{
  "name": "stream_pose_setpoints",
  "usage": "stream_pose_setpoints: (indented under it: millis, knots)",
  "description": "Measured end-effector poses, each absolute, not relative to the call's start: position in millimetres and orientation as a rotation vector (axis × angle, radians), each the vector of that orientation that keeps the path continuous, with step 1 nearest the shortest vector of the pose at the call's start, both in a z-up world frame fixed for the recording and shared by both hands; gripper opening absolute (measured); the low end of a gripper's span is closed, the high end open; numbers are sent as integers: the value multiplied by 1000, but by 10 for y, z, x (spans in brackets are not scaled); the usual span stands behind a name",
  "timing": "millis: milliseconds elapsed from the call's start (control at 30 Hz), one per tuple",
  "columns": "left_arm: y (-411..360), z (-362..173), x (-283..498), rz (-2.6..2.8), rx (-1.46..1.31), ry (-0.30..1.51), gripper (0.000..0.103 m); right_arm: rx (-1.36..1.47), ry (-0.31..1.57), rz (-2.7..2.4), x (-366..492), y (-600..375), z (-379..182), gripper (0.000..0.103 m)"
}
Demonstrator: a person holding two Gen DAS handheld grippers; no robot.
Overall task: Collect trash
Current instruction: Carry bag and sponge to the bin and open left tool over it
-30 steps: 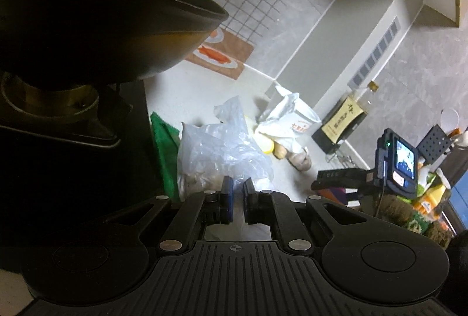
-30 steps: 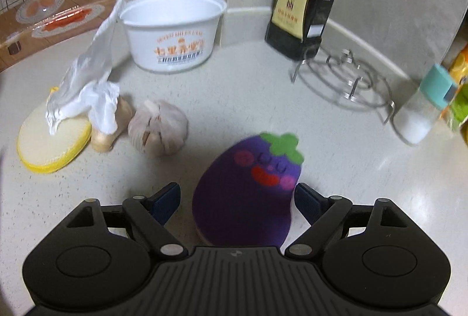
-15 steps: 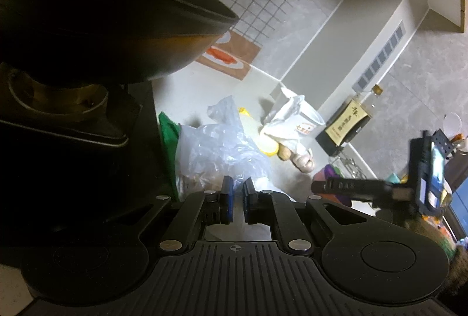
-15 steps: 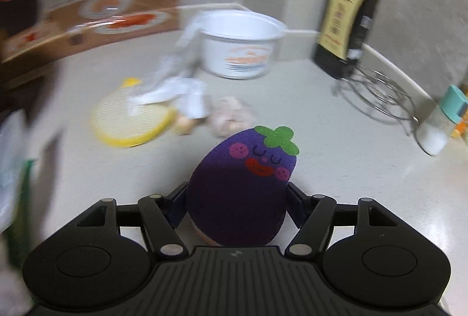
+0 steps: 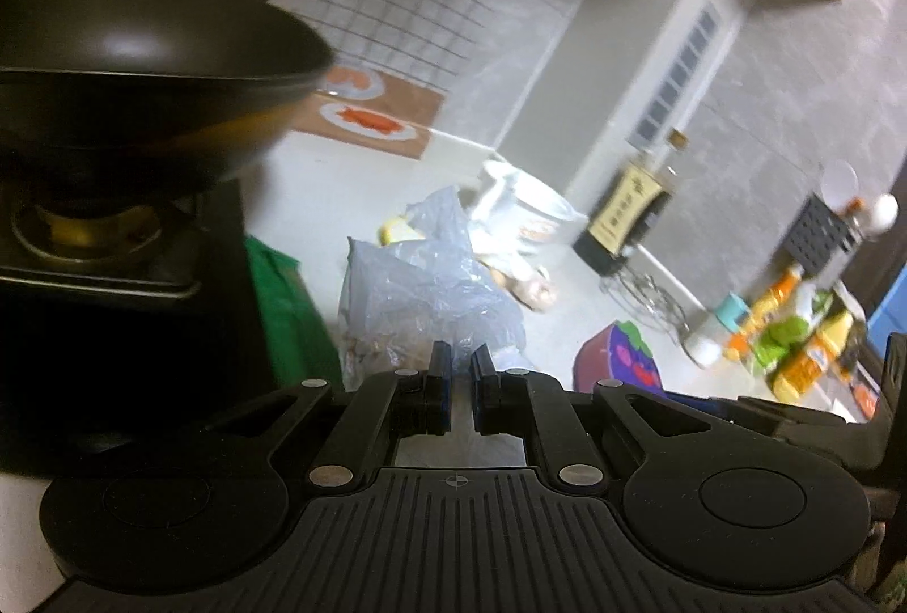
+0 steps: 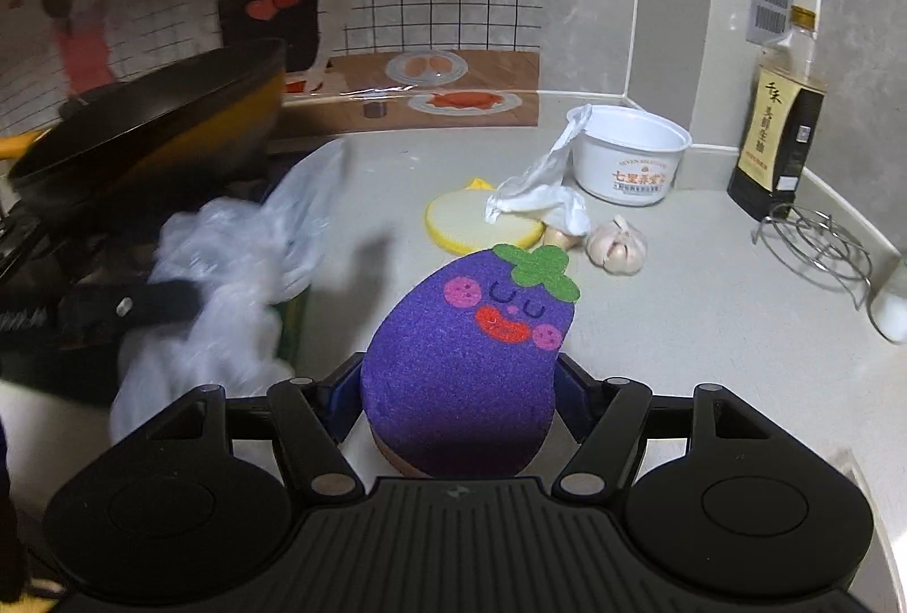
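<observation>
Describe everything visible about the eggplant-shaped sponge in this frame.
The eggplant-shaped sponge is purple and felt-like, with a green leafy cap, pink cheeks, closed eyes and a red smile; a tan layer shows under its bottom edge. It is tilted, face up, its lower half clamped between the right tongs. Whether it touches the pale countertop is unclear.

Dim indoor light, cool and greyish. Both views bow hard toward the rims, with black corners. The left wrist view is smeared throughout; the wok [image 5: 142, 68] at 10 o'clock carries a soft glare patch and darkens everything beneath it. In the right wrist view the plastic bag [image 6: 238, 273] at 9 o'clock is blurred, while the eggplant sponge [image 6: 470, 363] is crisp.
</observation>
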State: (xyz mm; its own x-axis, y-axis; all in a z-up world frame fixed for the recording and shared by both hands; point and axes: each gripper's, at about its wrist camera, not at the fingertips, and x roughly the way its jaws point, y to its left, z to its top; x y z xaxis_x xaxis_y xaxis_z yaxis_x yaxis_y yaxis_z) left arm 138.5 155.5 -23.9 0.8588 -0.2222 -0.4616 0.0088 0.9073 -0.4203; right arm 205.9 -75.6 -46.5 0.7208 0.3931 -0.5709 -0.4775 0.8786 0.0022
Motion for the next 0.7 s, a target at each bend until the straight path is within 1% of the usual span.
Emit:
stream_pose_setpoints:
  millis: [267,400,567,700]
  knots:
    - [823,-261,1093,-236,-309,621,10,-104,568,402,1535,-1452,-707,68]
    - [448,-356,1036,-324,-256,683,10,-72,556,313,1335,-1879,-821,68]
    - [-34,-708,1116,-447,-229,830,10,-61,567,147,1039,-2473,-1048,68]
    - [-413,-1080,1188,-512,-175,929,10,21,619,19,836,-2951,-1268,68]
